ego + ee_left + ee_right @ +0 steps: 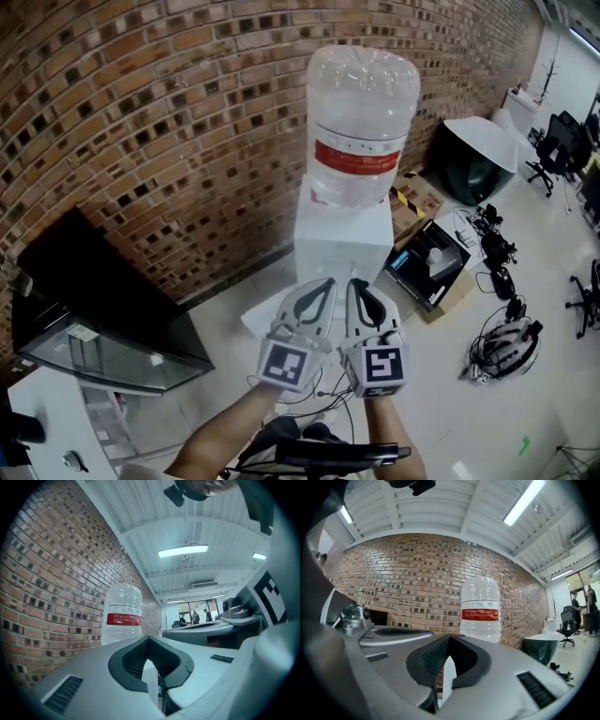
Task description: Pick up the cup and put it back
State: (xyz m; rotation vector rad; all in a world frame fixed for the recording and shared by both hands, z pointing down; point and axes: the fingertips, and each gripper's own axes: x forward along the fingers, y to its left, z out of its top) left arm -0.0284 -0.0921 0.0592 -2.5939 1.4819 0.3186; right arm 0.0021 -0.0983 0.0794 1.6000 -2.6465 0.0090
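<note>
The left hand-held gripper [326,282] and the right hand-held gripper [357,282] hang side by side just in front of the water dispenser [342,239], close to each other and pointing at its white body. Both are clenched: in each gripper view the jaw tips meet, with nothing between them. The marker cubes face the head camera, with the person's forearms below.

The clear bottle [362,122] with a red band stands upside down on top of the water dispenser. Behind the dispenser runs a brick wall [159,131]. Left of the dispenser stands a dark glass-fronted cabinet [103,328]. Right of it, an open cardboard box [429,264] lies on the floor, with a tangle of cables [504,345] farther right.

No view shows the cup, so I cannot tell where it is.
</note>
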